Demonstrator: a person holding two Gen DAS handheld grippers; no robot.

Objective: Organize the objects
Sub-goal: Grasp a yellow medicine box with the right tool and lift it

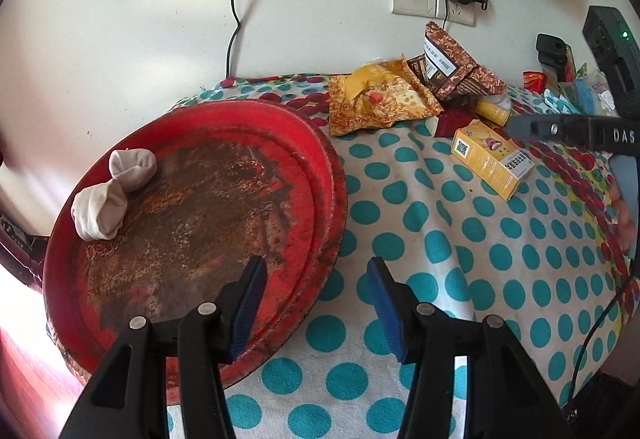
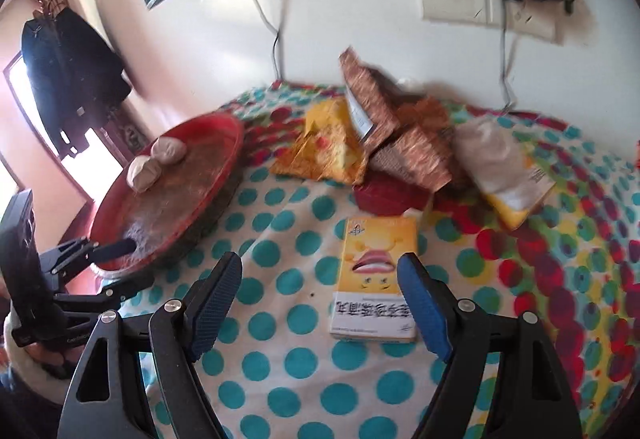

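The right wrist view is smeared by motion, so the print on the packets heaped at the wall cannot be read there; the left wrist view is sharp and shows a yellow snack bag point(image 1: 374, 101) and brown packets point(image 1: 456, 69) in that heap at the upper right. The left tongs point(image 1: 316, 305) stand half open with nothing between them, over the near rim of a worn red tray point(image 1: 328, 175) that fills the left of the frame and carries two rolled socks point(image 1: 114, 191); the tray's lower left edge is cut off. The right tongs point(image 2: 320, 303) stand wide open and empty, with the yellow box point(image 2: 378, 263) lying flat on the dotted cloth point(image 2: 280, 359) just ahead, its near right corner hidden behind the right pad. Only the right view shows a white pouch point(image 2: 500, 167) right of the heap, and the left tongs' holder at the lower left, the hand under it mostly hidden.
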